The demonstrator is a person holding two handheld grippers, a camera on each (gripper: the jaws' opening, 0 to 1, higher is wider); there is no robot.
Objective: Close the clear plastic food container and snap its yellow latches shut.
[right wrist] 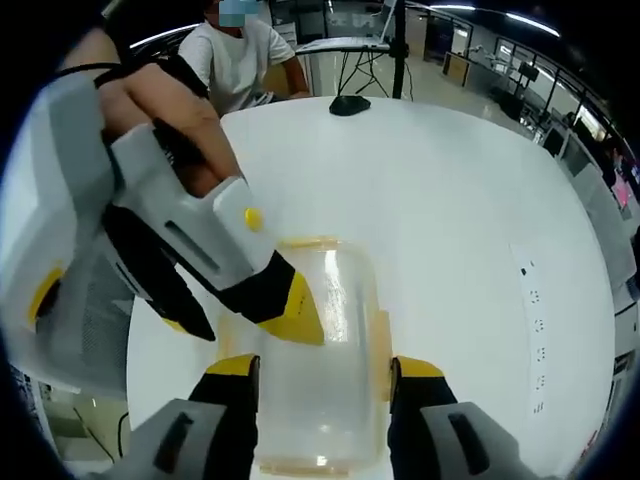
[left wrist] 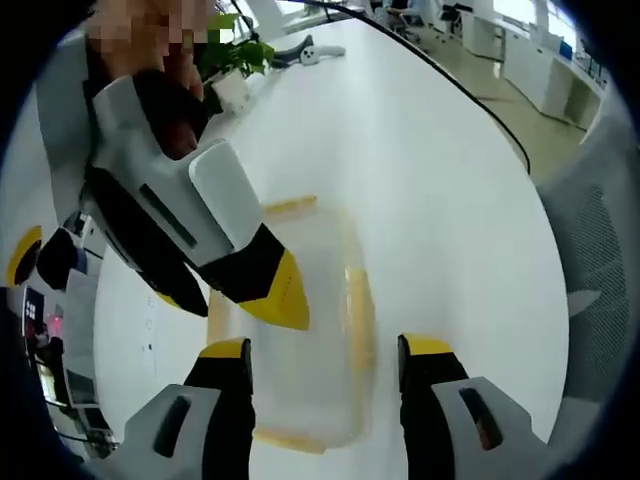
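Note:
The clear plastic food container [left wrist: 315, 300] lies flat on the white table [left wrist: 420, 170], motion-blurred, with yellow latches [left wrist: 360, 318] along its edges. My left gripper [left wrist: 325, 350] is open, its jaws set either side of the container's near end. The right gripper [left wrist: 245, 310] reaches in from the upper left, jaws apart, one yellow-tipped finger [left wrist: 280, 295] over the container's left part. In the right gripper view the container [right wrist: 330, 370] sits between my right gripper's [right wrist: 325, 365] open jaws, a yellow latch [right wrist: 383, 340] on its right side. The left gripper [right wrist: 255, 330] hangs over its left edge.
A potted green plant [left wrist: 235, 60] and a white object [left wrist: 315, 50] stand at the table's far end. A grey mesh chair [left wrist: 600, 260] is at the right. A seated person in a white shirt [right wrist: 240, 60] and a black mouse-like object [right wrist: 350, 104] are beyond the table [right wrist: 460, 200].

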